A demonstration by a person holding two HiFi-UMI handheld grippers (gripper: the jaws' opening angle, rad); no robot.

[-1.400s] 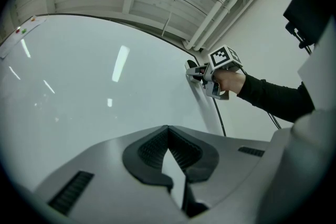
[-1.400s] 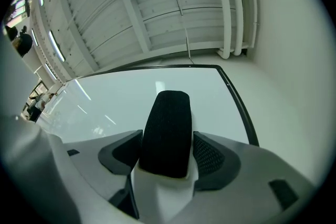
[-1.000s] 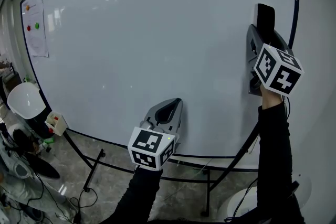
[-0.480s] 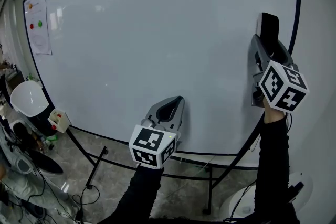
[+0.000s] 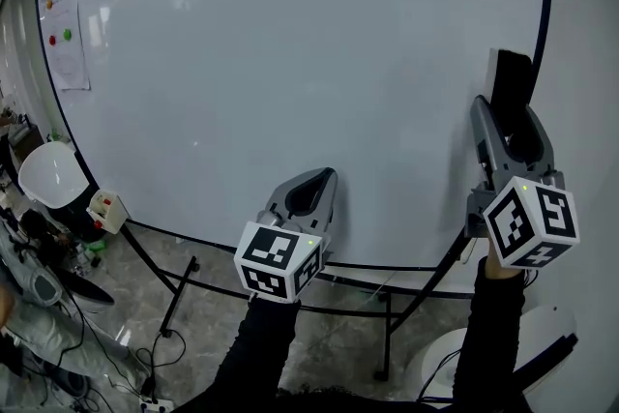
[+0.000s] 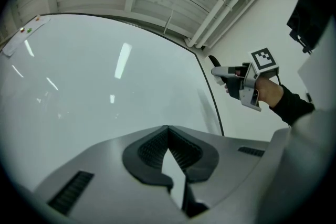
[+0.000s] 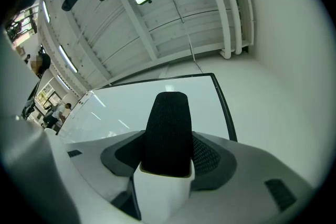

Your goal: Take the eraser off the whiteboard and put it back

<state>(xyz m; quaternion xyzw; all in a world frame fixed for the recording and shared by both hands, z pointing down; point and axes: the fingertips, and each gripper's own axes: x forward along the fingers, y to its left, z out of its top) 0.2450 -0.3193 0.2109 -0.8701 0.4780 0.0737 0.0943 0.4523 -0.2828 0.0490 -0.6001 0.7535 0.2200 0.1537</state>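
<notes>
The right gripper (image 5: 508,126) squeezes the eraser (image 5: 513,77), just off the whiteboard (image 5: 290,63) near its right edge; the left gripper (image 5: 309,198) is closed with nothing in it; to put it back well, I think: hold firm, press it flat on the board, then let go.

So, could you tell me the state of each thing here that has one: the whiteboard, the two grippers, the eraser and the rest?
Whiteboard: blank, no writing.
Left gripper: shut, nothing between its jaws.
Right gripper: shut on the eraser.
Eraser: held upright by the whiteboard's right edge; contact with the board cannot be told.
Paper sheet: stuck flat at the board's upper left.
</notes>
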